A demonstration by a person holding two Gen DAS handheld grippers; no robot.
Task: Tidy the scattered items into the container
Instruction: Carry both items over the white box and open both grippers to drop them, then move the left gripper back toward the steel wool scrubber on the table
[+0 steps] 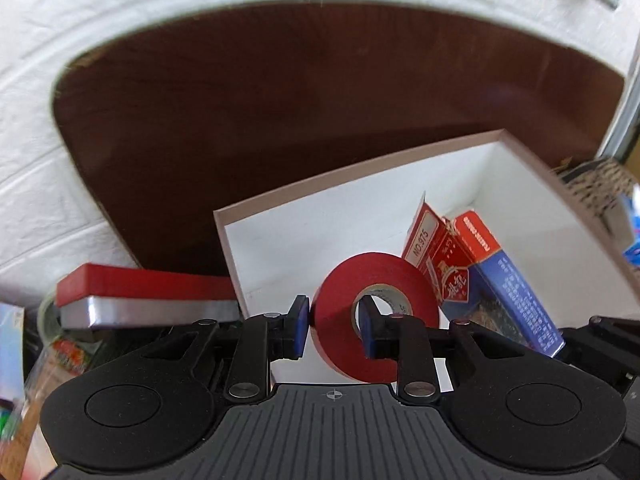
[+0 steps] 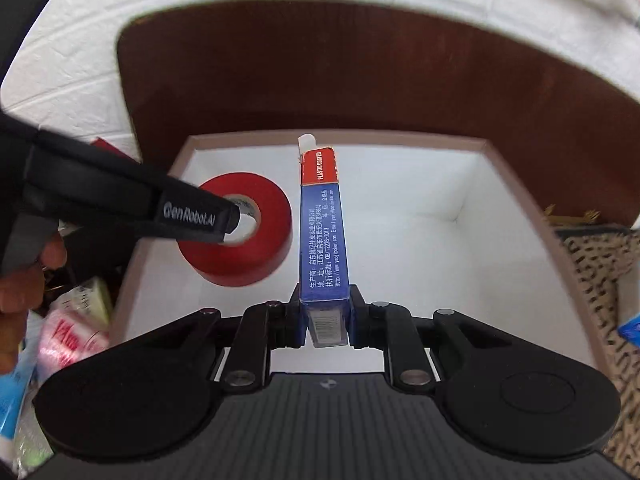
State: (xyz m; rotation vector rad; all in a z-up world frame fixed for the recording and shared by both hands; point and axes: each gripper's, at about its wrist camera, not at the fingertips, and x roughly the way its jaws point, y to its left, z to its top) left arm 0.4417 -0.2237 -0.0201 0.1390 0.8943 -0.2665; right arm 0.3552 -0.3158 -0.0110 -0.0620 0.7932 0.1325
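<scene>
Red tape roll — held by the left gripper over the open white box; one finger passes through the core, the other presses the outer face, so the jaws are clamped across the roll's wall. This grip suits a ring too wide to span whole. In the right wrist view the roll hangs inside the box's left half, apparently above the floor.

Playing-card box, blue with a red end — clamped by its near end between the jaws of the right gripper, its long axis pointing into the box. Its top flap looks open, so the cards could slip if it tips.

Both items sit within the box walls; judged ready for lowering and release.

Surroundings — red-lidded tin touching the box's left wall; soft packets heaped to the left; brown tabletop; patterned object on the right. The two held items are close together and could knock on release.
</scene>
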